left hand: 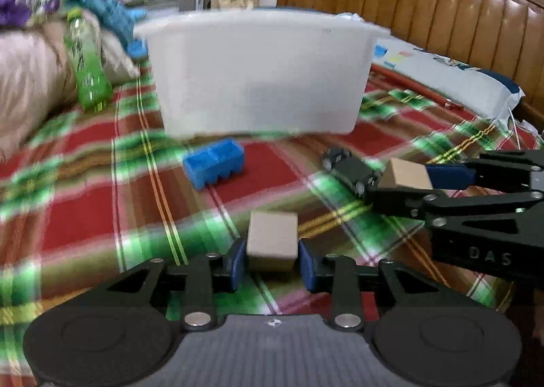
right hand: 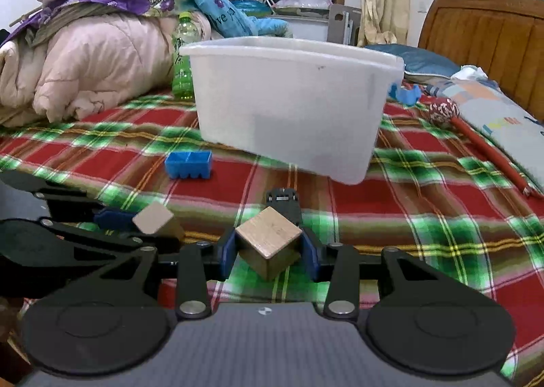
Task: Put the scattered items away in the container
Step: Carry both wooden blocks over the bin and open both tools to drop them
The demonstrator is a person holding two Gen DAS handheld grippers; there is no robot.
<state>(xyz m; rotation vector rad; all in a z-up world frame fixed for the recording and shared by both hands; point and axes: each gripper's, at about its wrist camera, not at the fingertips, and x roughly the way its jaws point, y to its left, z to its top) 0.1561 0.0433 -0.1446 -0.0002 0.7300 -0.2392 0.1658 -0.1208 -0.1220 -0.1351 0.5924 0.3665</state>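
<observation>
My left gripper [left hand: 272, 256] is shut on a wooden cube [left hand: 272, 239], held above the plaid bedspread. My right gripper [right hand: 268, 252] is shut on a second wooden cube [right hand: 268, 237], turned corner-on. Each gripper shows in the other's view: the right one [left hand: 406, 179] at the right, the left one [right hand: 149, 222] at the lower left. The white plastic container [left hand: 258, 71] stands ahead on the bed; it also shows in the right wrist view [right hand: 292, 98]. A blue block [left hand: 214, 162] lies before it, also in the right wrist view [right hand: 188, 164]. A black toy car [left hand: 350, 168] lies by the right gripper, also in the right wrist view [right hand: 284, 201].
A green bottle [right hand: 182, 57] leans on the piled quilts [right hand: 85, 64] at the left. A red stick with a ball end [right hand: 482, 145] and a pillow [right hand: 503, 122] lie at the right before the wooden headboard [left hand: 425, 3]. A blue toy [right hand: 404, 93] sits behind the container.
</observation>
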